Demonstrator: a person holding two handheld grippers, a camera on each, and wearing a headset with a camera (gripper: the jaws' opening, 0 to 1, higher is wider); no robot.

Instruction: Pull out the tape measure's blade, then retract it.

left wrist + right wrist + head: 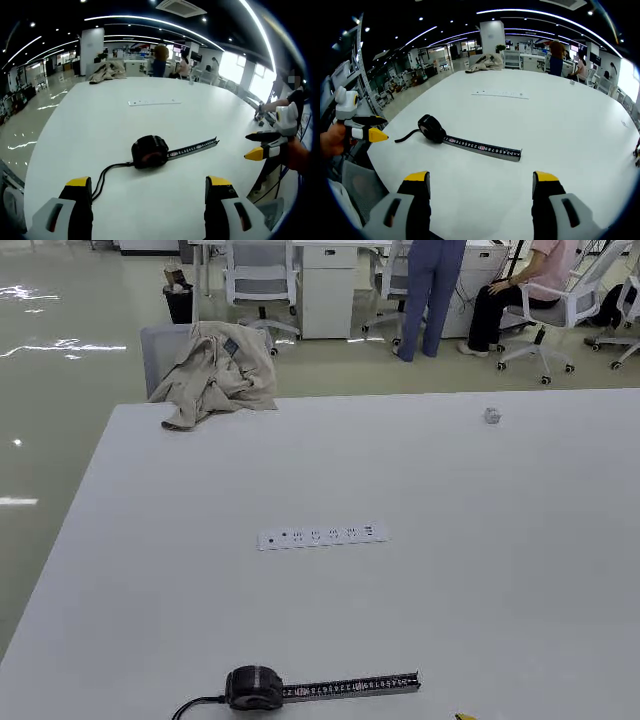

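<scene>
We see the tape measure [254,687] lying on the white table [500,570], close to the near edge. Its case is black and round. Its blade [350,687] is pulled out part of the way and lies flat on the table, pointing to the right. A black strap [107,175] curls off the left side of the case.

The left gripper [148,182] is wide open and has nothing in it. It is near the case but not touching it. The right gripper [481,176] is wide open too, with nothing in it. It is near the blade but apart from it.

Farther off, in the middle of the table, lies a white power strip [322,535]. At the far left edge a tan jacket [215,375] hangs over a chair [160,350]. A small crumpled thing [492,416] sits at the far right.
</scene>
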